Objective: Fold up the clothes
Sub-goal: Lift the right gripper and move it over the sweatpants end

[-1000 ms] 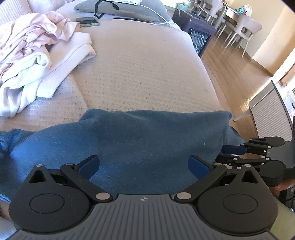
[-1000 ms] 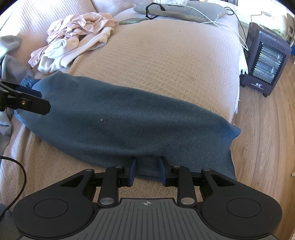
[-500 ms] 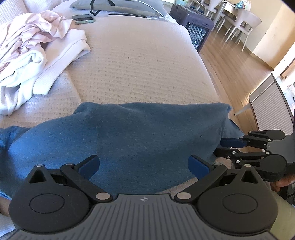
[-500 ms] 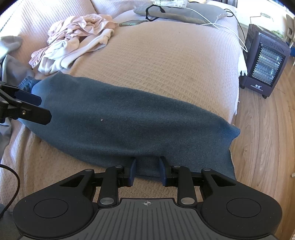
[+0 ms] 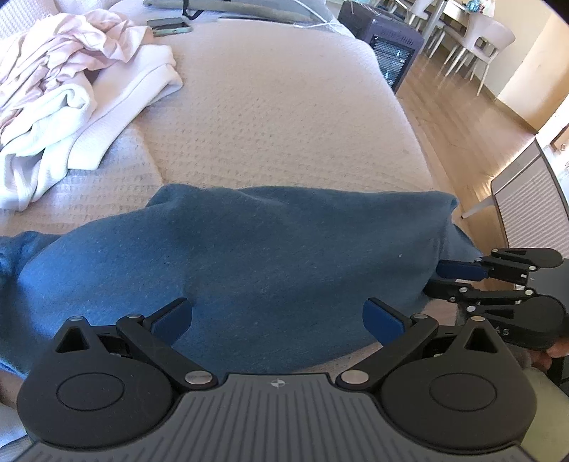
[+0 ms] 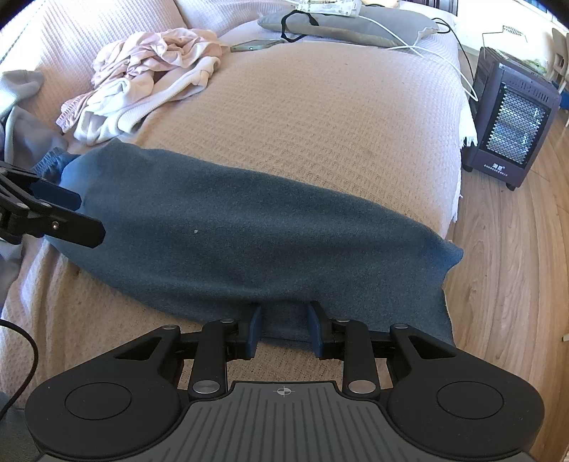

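Note:
A blue fleece garment point(image 6: 249, 245) lies folded lengthwise across the near end of the bed; it also shows in the left wrist view point(image 5: 249, 263). My left gripper point(image 5: 277, 316) is open wide and empty, its jaws hovering over the garment's near edge. My right gripper point(image 6: 284, 328) has its jaws partly closed with the garment's near hem lying between the pads, a gap showing on each side. It appears from the side in the left wrist view point(image 5: 441, 277), and the left gripper shows at the garment's left end point(image 6: 67, 213).
A pile of pink and white clothes point(image 6: 142, 81) lies at the back left of the bed point(image 6: 338, 117). A phone point(image 6: 254, 45), a grey pillow point(image 6: 348, 25) with cables, and a heater point(image 6: 512, 117) on the wooden floor at right. Grey cloth point(image 6: 21, 117) at left.
The left wrist view has drawn back a little, so the garment's far edge sits lower in frame. The right gripper holds its place at the hem. Both jaws keep their spacing.

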A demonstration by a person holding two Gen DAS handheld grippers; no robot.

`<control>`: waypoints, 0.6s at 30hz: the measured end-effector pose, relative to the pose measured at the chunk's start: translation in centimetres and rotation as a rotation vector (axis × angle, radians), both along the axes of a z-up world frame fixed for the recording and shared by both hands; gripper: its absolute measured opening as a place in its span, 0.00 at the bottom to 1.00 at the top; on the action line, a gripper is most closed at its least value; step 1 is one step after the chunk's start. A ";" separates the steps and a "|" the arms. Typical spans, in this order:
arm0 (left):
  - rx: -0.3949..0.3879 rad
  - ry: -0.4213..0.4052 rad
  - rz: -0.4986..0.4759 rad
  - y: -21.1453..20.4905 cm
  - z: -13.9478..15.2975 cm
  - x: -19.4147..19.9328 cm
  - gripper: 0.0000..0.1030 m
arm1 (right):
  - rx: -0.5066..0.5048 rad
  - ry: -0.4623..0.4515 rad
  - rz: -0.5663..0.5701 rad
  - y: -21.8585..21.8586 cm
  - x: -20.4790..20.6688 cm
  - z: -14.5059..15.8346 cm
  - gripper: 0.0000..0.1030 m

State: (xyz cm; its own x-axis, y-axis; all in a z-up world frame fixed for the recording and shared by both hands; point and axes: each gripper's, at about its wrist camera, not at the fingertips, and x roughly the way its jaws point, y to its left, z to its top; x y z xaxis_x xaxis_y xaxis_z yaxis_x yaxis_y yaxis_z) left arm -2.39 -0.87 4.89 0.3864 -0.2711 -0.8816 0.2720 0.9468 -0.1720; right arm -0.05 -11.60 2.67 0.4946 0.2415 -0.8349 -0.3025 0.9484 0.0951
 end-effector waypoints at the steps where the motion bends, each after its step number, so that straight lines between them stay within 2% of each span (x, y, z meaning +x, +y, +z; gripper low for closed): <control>1: 0.002 0.003 0.001 0.0 -0.1 0.0 1.00 | 0.006 0.000 0.000 -0.1 0.0 0.0 0.28; 6: 0.012 0.008 -0.004 0.0 -0.1 0.1 1.00 | 0.031 -0.021 0.006 -1.1 -0.8 0.7 0.30; 7: 0.013 0.007 -0.003 0.1 -0.1 0.1 1.00 | 0.033 -0.028 0.009 -1.3 -1.0 0.9 0.36; 9: 0.011 0.007 0.004 0.2 -0.1 0.2 1.00 | 0.034 -0.045 0.013 -2.0 -1.6 1.4 0.41; 12: 0.012 0.016 0.010 0.2 -0.3 0.5 1.00 | 0.041 -0.068 -0.002 -3.8 -2.8 2.4 0.41; 18: 0.016 0.023 -0.007 -0.5 -0.4 0.4 1.00 | 0.064 -0.035 -0.082 -6.6 -3.9 2.1 0.41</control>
State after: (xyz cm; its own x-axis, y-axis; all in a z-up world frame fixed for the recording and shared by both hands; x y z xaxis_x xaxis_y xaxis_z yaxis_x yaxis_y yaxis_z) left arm -1.97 -1.39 4.45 0.3638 -0.2594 -0.8946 0.2751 0.9475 -0.1628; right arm -3.95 -18.24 4.78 0.5434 0.2510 -0.8010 -0.2284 0.9625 0.1467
